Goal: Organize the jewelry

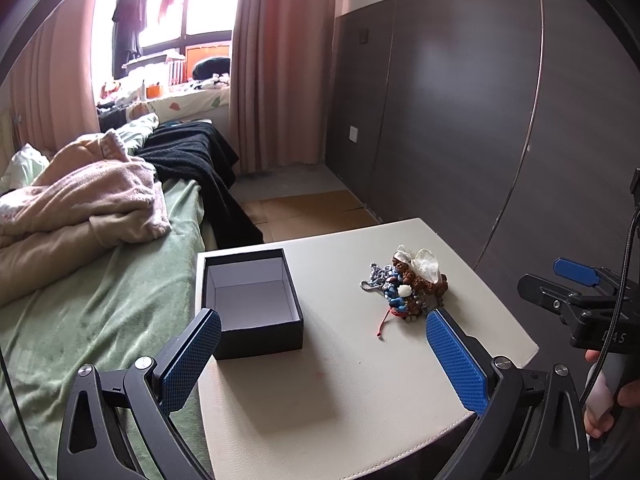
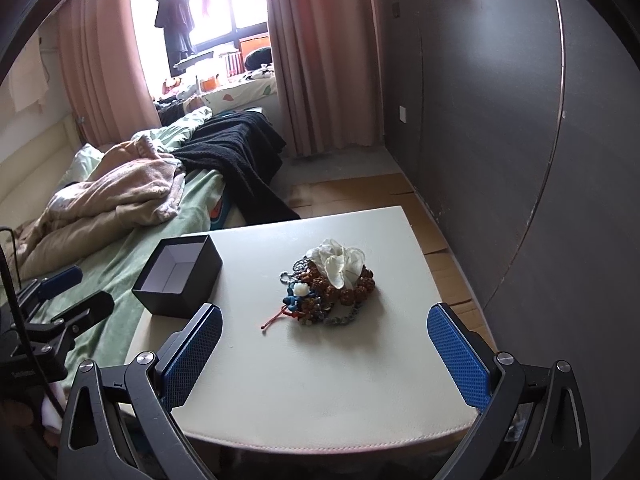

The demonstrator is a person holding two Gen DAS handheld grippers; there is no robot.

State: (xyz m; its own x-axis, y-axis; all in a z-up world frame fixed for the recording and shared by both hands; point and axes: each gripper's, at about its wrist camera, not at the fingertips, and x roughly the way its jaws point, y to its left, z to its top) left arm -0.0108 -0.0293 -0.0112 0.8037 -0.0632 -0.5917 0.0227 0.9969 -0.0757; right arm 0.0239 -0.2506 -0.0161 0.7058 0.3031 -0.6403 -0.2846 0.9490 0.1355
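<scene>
A pile of jewelry [image 1: 408,286] lies on the cream table [image 1: 360,400]: brown bead bracelets, blue and grey beads, a red cord and white shell-like pieces. It also shows in the right wrist view [image 2: 332,284]. An open, empty black box [image 1: 250,302] with a white inside stands at the table's left edge, also in the right wrist view [image 2: 178,280]. My left gripper [image 1: 322,356] is open and empty above the table's near side, between box and pile. My right gripper [image 2: 324,352] is open and empty, just short of the pile.
A bed [image 1: 92,280] with a green sheet, pink blanket and black cloth borders the table's left side. A dark panelled wall [image 1: 460,120] runs on the right. Cardboard [image 1: 312,212] lies on the floor beyond the table. The right gripper [image 1: 576,292] shows at the left view's right edge.
</scene>
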